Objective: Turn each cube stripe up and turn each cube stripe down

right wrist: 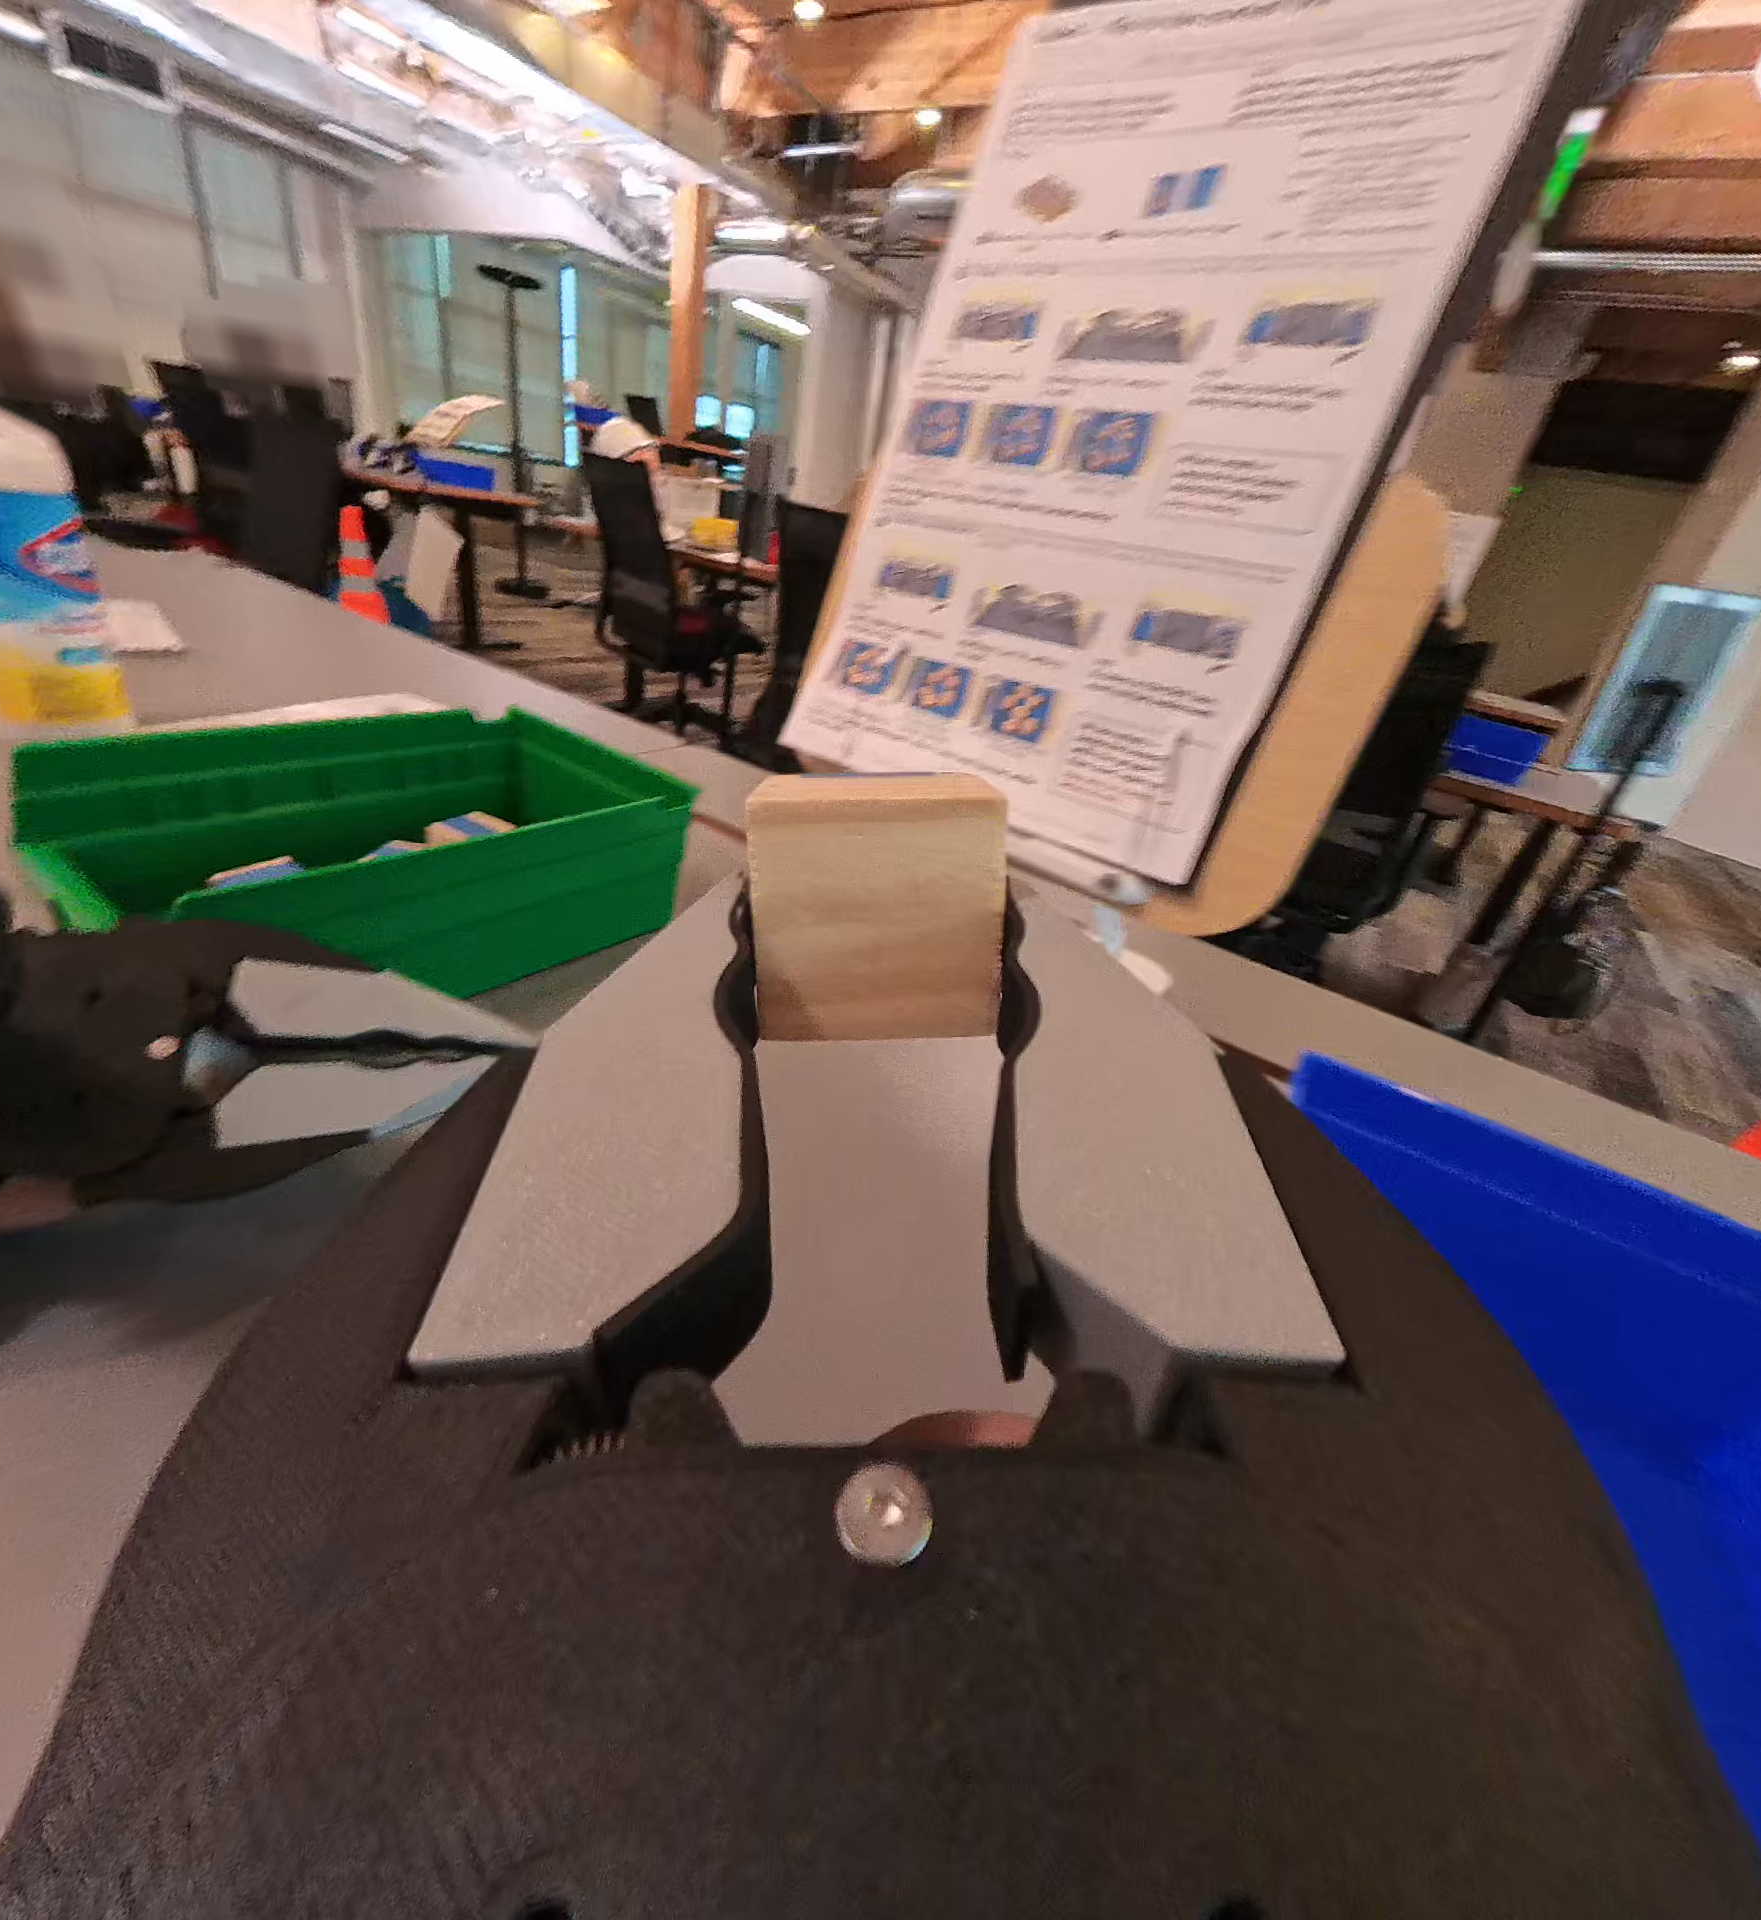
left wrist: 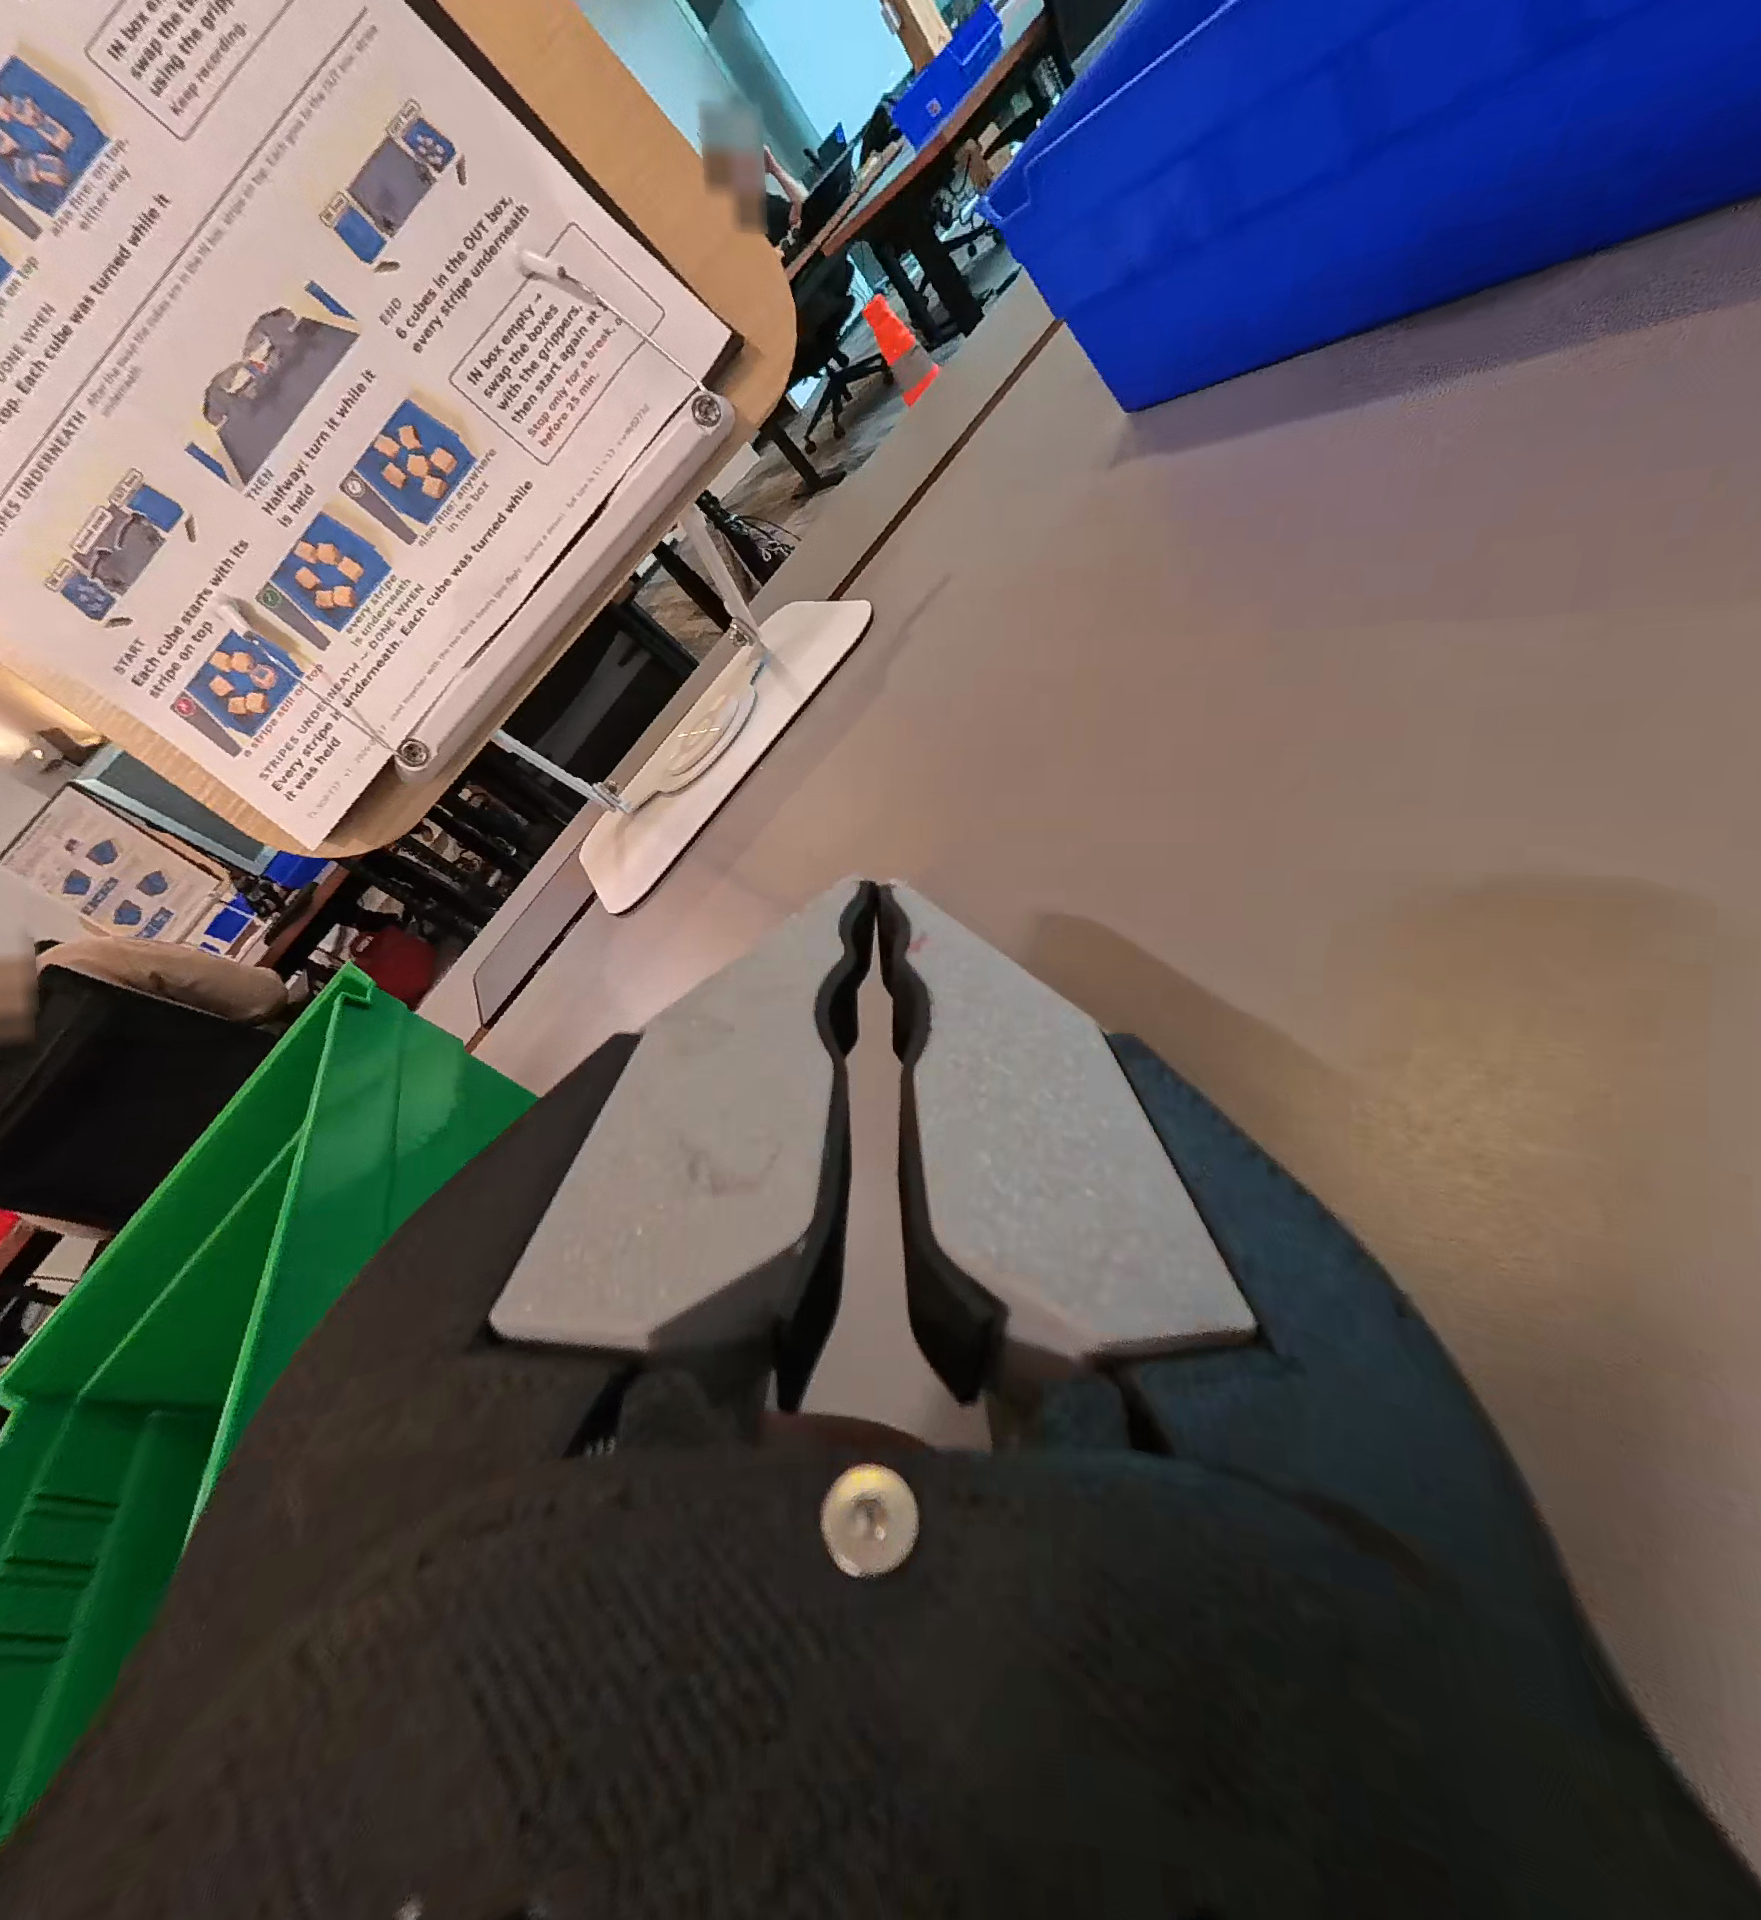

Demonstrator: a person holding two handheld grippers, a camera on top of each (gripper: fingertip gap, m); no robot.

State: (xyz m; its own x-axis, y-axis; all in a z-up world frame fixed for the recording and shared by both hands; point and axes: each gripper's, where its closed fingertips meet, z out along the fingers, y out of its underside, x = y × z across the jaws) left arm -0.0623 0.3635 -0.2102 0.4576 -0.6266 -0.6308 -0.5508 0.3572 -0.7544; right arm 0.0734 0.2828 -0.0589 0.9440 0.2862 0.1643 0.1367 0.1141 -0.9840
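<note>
A grey tabletop [right wrist: 263, 644] runs through an open office of desks and chairs. At nine o'clock in the right wrist view, the green bin [right wrist: 356, 821] holds several cubes showing blue stripes up (so most work seems left). Beside it, the left gripper [left wrist: 877, 896] has its fingers pressed together, empty. At centre, the right gripper [right wrist: 877, 914] clamps a pale wooden cube [right wrist: 877, 904], blue stripe on top. At three o'clock, the blue bin [right wrist: 1582, 1299] waits.
</note>
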